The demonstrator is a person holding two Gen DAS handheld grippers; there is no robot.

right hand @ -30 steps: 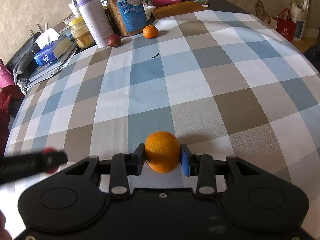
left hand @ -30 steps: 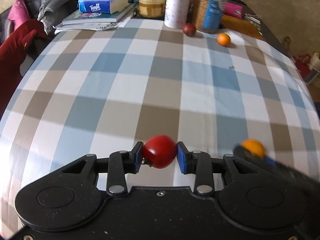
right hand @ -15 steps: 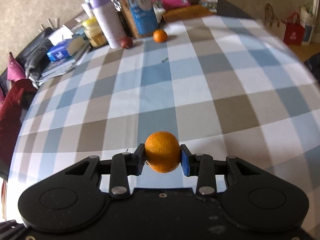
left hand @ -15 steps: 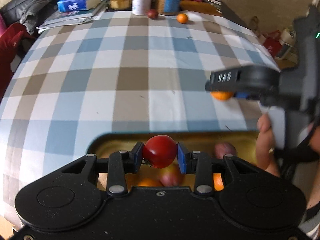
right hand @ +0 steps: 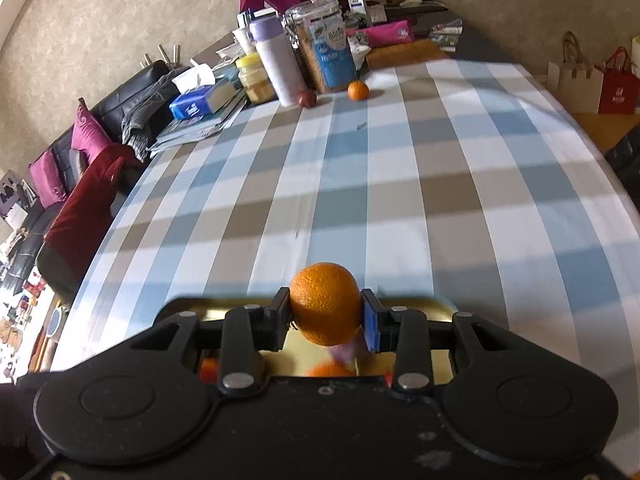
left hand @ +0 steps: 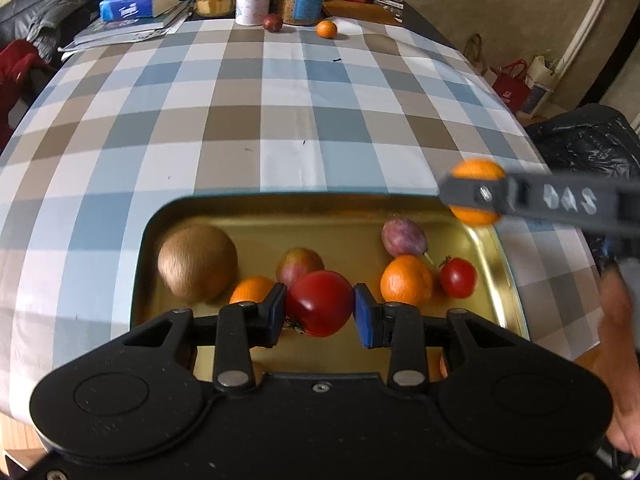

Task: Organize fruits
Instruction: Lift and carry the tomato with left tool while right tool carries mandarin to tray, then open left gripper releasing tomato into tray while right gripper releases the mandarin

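Left wrist view: left tongs (left hand: 320, 310) clamp a glossy red tomato (left hand: 320, 303) above the gold metal tray (left hand: 505, 264); at right, right tongs (right hand: 325, 312) clamp a round orange (right hand: 325, 304).

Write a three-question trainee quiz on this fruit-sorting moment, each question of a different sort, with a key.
1. True or false: the left gripper holds a red tomato over the gold tray.
2. The right gripper holds: A) a kiwi B) an orange C) nothing.
3. How many fruits lie at the table's far end by the jars?

Key: 1 true; 2 B; 3 two: a dark red fruit and a small orange fruit.
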